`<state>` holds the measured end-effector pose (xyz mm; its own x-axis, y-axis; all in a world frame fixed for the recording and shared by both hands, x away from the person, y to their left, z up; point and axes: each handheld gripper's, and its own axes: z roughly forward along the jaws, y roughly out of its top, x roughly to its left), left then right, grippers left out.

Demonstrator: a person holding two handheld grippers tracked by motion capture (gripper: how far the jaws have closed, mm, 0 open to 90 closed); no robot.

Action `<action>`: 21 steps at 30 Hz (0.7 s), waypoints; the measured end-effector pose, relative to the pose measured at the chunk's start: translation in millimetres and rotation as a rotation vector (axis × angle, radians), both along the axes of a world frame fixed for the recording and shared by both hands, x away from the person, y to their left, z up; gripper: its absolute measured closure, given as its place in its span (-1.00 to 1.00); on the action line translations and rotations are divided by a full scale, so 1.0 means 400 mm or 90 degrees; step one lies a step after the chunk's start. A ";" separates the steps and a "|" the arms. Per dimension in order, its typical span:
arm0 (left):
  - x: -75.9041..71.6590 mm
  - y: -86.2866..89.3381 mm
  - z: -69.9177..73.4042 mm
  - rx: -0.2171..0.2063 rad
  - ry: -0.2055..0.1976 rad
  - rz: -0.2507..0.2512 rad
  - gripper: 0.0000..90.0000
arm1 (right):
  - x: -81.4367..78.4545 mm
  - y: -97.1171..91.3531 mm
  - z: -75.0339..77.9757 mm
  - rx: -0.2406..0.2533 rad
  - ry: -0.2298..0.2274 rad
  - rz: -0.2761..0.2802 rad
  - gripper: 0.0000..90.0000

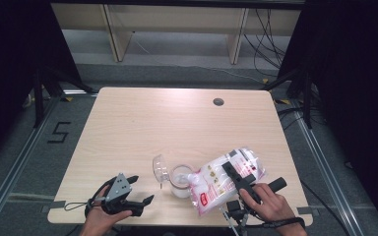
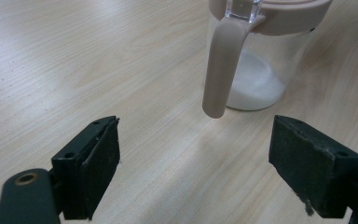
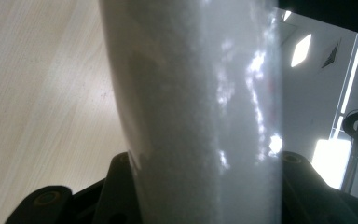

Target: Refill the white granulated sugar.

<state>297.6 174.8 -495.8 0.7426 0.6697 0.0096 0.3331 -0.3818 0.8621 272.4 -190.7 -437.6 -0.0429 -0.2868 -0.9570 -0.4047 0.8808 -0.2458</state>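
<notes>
Clear plastic bag of white granules (image 1: 226, 179) clamped in right gripper (image 1: 236, 178), long axis tilted, mouth down-left over jar (image 1: 181, 181) just beside; left gripper (image 1: 137, 192) open, empty, facing jar.

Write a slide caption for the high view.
Right tongs tilt a clear plastic bag of white granules over an open clear jar; left tongs wait open.

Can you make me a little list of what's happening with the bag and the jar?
bag: clear plastic, full of white grains, tipped toward the jar
jar: clear, lid flipped open, some white grains inside
right gripper: clamped on the bag
left gripper: jaws open, holding nothing, beside the jar
table: light wood
</notes>
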 end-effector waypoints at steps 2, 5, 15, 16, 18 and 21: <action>0.000 -0.001 0.000 -0.002 -0.001 0.001 -0.64 | 0.001 0.003 0.005 -0.016 0.002 0.004 0.38; 0.000 0.000 0.000 -0.003 -0.002 0.003 -0.64 | -0.003 0.000 0.003 -0.004 0.008 -0.010 0.38; 0.001 0.001 0.000 0.005 0.000 -0.001 -0.64 | 0.002 0.000 0.008 -0.008 0.002 0.012 0.39; 0.000 0.000 -0.001 0.003 0.000 0.002 -0.64 | 0.002 0.001 0.009 -0.009 0.001 0.014 0.39; 0.001 0.000 -0.001 0.003 0.002 0.001 -0.64 | 0.000 0.002 0.010 -0.008 0.007 0.006 0.39; 0.001 0.000 -0.001 0.005 -0.002 0.001 -0.64 | -0.003 -0.002 0.008 0.011 0.014 -0.007 0.39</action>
